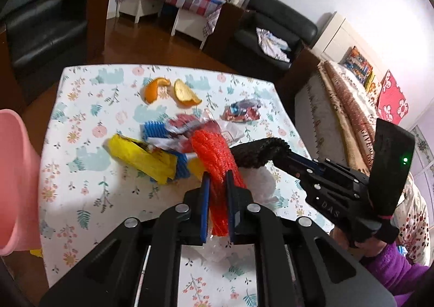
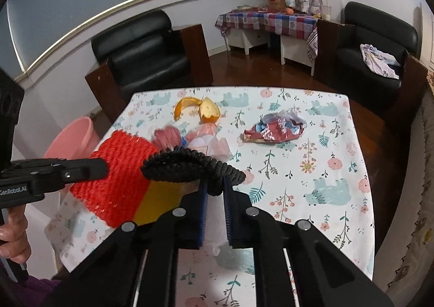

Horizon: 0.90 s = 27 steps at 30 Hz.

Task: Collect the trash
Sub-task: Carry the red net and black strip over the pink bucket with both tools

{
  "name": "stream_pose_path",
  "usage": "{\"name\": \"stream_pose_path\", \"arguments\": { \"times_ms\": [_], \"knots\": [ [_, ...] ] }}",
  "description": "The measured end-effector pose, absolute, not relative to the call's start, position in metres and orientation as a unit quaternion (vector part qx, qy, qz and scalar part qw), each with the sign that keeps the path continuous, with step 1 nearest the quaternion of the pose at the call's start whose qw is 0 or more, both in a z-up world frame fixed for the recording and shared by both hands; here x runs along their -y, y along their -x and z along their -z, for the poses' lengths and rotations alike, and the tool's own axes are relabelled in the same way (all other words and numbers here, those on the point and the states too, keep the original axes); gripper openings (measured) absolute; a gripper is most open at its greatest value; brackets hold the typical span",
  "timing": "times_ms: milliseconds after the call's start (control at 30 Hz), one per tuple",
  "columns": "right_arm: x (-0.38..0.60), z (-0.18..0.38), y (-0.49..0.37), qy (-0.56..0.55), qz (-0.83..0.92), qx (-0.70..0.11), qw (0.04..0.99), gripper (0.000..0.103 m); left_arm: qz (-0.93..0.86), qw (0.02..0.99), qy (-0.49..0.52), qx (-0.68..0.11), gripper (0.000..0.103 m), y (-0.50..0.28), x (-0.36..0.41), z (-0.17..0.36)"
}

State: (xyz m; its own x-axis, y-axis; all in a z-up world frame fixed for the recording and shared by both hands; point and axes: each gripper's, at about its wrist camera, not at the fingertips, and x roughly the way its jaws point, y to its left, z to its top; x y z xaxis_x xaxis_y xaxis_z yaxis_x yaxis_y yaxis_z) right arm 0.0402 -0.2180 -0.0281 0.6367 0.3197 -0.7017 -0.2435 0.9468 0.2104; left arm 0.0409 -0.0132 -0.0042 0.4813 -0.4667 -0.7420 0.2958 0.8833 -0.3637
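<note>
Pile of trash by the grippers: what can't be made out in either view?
- Left wrist view: blue and white scraps are motion-blurred; the red net covers what lies beneath.
- Right wrist view: red net and black net hide most of the pile.
- Pink bin: cut off by the left edge.

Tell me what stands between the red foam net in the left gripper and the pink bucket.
Nothing visible. The red foam net, clamped in the left gripper, has only open floral tablecloth between it and the pink bucket beyond the table's left edge.
</note>
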Motion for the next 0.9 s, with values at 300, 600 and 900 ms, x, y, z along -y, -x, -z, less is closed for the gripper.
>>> {"name": "stream_pose_path", "arguments": {
  "times_ms": [300, 600, 900],
  "knots": [
    [0.207, -0.021, -0.032, -0.064, -0.169, -0.354, 0.918, 0.009, 0.207, 0.881, 0.138, -0.402, 0.010, -0.030, -0.037, -0.038],
    [0.137, -0.058, -0.041, -0.048, -0.234, -0.332, 0.913, 0.009, 0.090, 0.932, 0.107, -0.334, 0.010, -0.004, -0.099, -0.071],
    [0.037, -0.062, -0.058, -0.032, -0.311, -0.342, 0.886, 0.010, -0.058, 0.941, 0.078, -0.324, 0.010, 0.022, -0.162, -0.061]
  ]
}}
